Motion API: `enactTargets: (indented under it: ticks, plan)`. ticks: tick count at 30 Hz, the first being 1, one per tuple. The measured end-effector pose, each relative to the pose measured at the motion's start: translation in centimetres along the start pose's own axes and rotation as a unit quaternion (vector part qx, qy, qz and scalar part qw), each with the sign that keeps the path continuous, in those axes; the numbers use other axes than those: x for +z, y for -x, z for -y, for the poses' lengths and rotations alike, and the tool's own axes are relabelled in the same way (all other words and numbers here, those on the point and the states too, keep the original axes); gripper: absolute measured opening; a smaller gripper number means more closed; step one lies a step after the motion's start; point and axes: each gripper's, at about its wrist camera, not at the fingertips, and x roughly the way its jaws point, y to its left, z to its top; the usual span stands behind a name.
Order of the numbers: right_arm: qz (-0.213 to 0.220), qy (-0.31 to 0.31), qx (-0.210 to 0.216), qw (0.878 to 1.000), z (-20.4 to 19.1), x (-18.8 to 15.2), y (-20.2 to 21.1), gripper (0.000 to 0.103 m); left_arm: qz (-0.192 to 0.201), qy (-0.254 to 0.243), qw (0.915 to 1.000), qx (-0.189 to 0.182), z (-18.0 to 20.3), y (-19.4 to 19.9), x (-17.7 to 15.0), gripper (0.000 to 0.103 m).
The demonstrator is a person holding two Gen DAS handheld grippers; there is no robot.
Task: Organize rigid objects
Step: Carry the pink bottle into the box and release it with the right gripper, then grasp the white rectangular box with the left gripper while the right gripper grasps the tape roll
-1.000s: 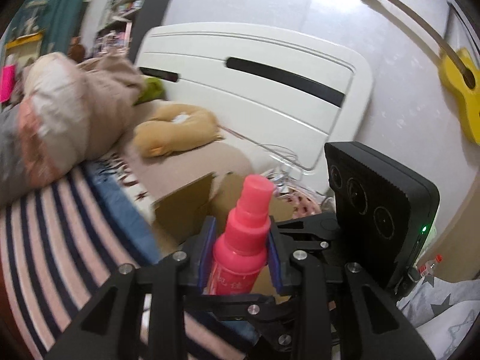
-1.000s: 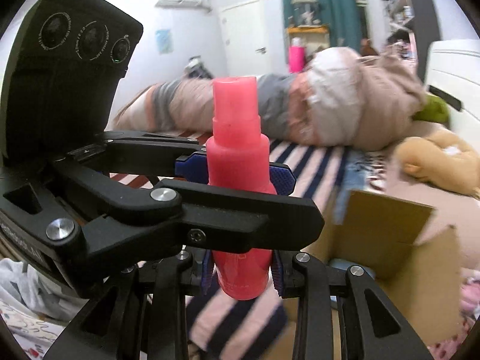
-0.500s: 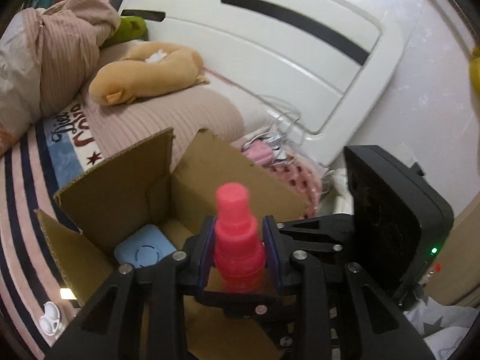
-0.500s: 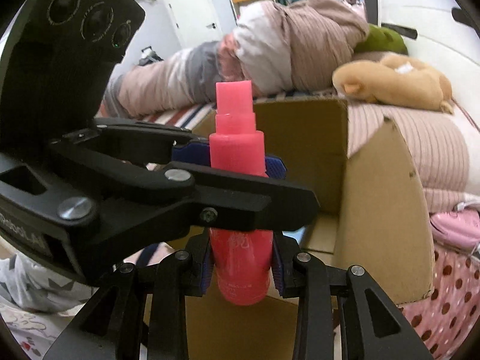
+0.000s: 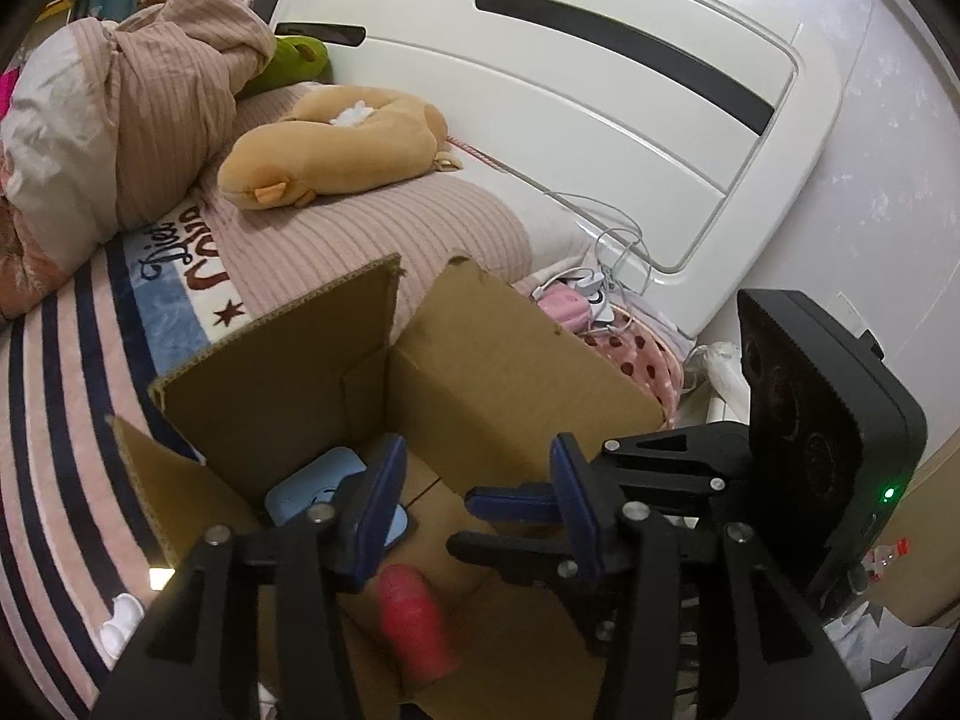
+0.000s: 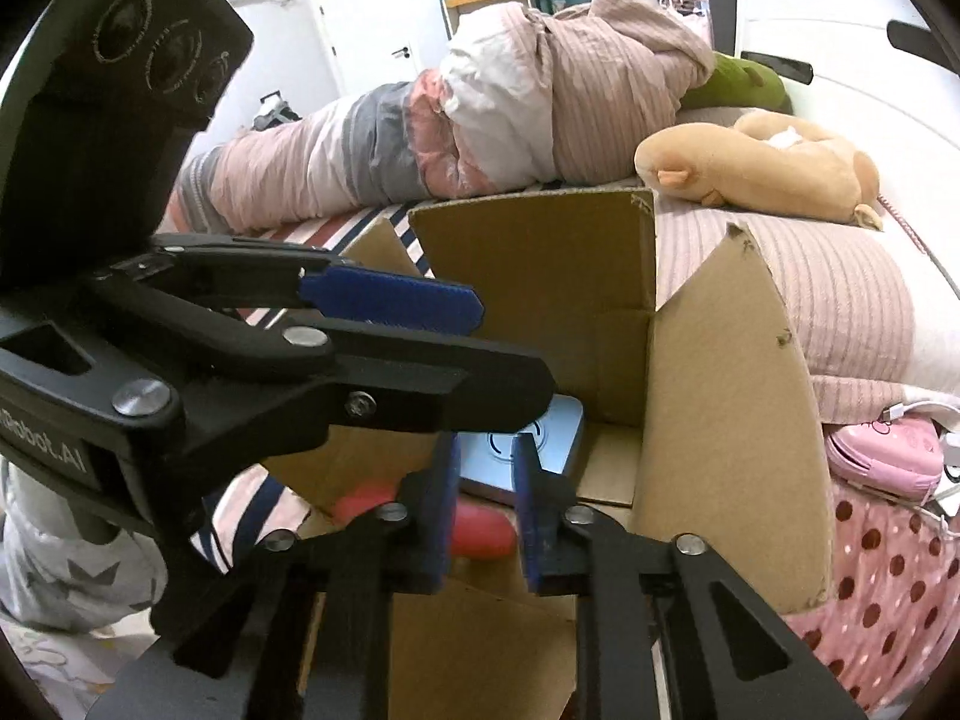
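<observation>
We see the pink bottle [image 5: 414,624] lying on its side on the floor of the cardboard box [image 5: 516,360] on the bed, next to a pale blue flat gadget [image 6: 528,444]; so two rigid things are packed. Our left claw [image 5: 474,498] hangs above the box, its jaws opening with nothing between them. Our right claw [image 6: 483,510] stands nearly together, gripping nothing. We cannot see what else awaits sorting.

Pink bottle [image 5: 414,624] lying blurred inside open cardboard box [image 5: 510,360], beside blue case [image 5: 300,495]
</observation>
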Motion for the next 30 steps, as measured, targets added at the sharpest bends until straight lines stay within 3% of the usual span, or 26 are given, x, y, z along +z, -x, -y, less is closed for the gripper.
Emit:
enactTargets:
  ticks: [3, 7, 12, 19, 25, 30]
  plan:
    - [-0.005, -0.013, -0.008, 1.0, 0.2, -0.1, 0.1, 0.015, 0.011, 0.002, 0.9999, 0.003, -0.3, 1.2, -0.3, 0.047]
    - [0.004, -0.012, -0.015, 1.0, -0.5, 0.3, 0.8, 0.038, 0.047, 0.009, 0.9987, 0.02, -1.2, 4.6, -1.1, 0.067]
    - [0.043, 0.017, 0.004, 0.999, -3.7, 1.3, 2.3, 0.042, 0.095, 0.023, 0.9936, 0.058, -3.6, 10.5, -3.4, 0.072]
    - [0.074, 0.072, 0.065, 0.993, -11.7, 3.2, 2.5, 0.046, 0.137, 0.072, 0.9784, 0.138, -9.2, 17.6, -9.2, 0.075]
    - [0.024, 0.128, 0.069, 0.989, -18.4, 2.5, -2.2, 0.046, 0.131, 0.112, 0.9718, 0.161, -13.6, 19.0, -14.7, 0.075]
    - [-0.052, 0.135, 0.039, 0.989, -20.2, 0.0, -8.1, 0.046, 0.104, 0.13, 0.9744, 0.151, -16.9, 16.8, -18.4, 0.075]
